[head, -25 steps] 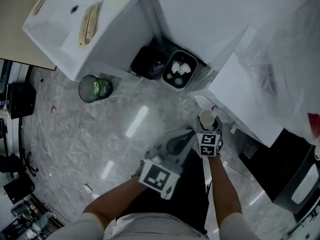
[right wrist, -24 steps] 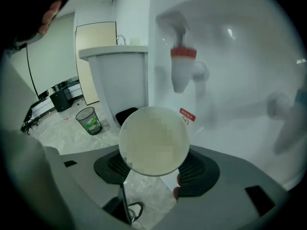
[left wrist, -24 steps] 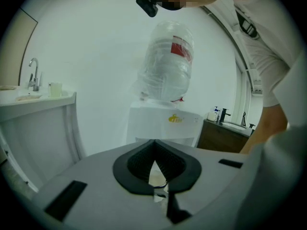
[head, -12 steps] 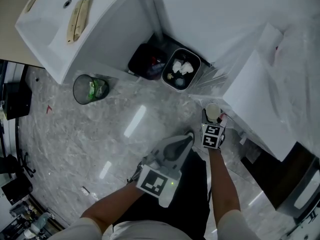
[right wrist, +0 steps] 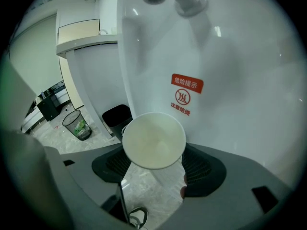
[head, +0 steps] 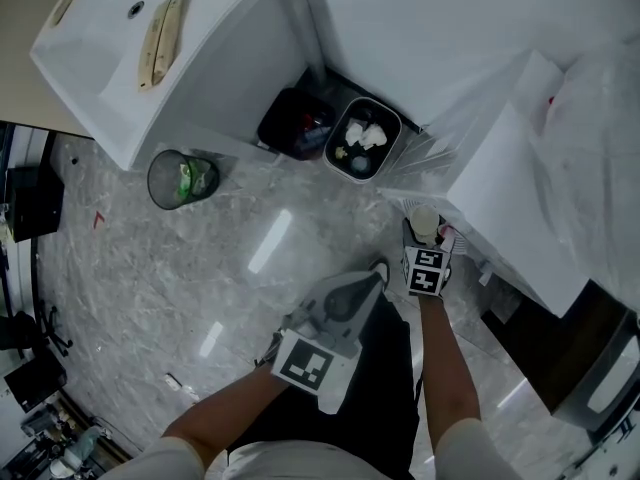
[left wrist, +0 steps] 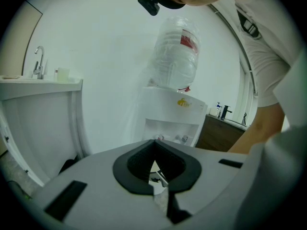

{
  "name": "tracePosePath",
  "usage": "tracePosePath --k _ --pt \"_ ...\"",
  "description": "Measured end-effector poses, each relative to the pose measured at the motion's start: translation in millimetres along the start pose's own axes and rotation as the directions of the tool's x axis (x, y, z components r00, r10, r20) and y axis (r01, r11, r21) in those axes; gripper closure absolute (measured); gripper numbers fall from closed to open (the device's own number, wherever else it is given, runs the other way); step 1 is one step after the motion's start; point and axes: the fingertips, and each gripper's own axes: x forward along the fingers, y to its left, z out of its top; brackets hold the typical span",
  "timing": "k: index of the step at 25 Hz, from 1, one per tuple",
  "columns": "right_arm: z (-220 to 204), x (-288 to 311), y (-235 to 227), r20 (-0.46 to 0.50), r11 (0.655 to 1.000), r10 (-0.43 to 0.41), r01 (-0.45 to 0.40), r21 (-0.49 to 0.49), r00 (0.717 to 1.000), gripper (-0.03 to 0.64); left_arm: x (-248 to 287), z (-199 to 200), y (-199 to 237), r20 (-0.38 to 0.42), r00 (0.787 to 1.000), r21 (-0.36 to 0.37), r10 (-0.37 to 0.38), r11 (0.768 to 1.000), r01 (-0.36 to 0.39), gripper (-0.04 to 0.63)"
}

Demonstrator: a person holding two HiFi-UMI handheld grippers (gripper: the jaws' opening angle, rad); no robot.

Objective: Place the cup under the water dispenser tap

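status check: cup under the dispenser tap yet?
Done: the cup is at the water dispenser, below a tap.
In hand: the right gripper jaws are opening with the cup between them.
Left: full release and pull-back; whether the cup rests on a tray isn't visible.
The left gripper is shut and empty.

White paper cup (right wrist: 153, 140) — empty, upright, beneath tap (right wrist: 191, 4)

Dispenser wall (right wrist: 230, 56) close ahead, tap (right wrist: 191, 3) overhead.
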Motion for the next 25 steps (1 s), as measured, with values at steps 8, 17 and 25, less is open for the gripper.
tracePosePath --k 8,17,25 --pt "1.4 -52.0 11.2 -0.03 0.999 0.032 -0.032 -0.026 0.999 0.314 -19.0 29.7 -16.3 -0.001 1.0 0.013 -0.001 1.0 0.001 0.591" --pt "84.3 -237.0 71.1 0.062 0.991 0.133 -0.132 -0.027 0.989 0.322 -75.7 97.7 -53.3 -0.01 1.0 0.017 -0.001 1.0 0.001 0.591" --pt "192.1 -403.5 94.1 0.229 0.985 0.161 -0.169 0.016 0.96 0.398 -140.2 167.6 -94.1 -0.022 1.0 -0.008 -0.018 1.0 0.018 0.591"
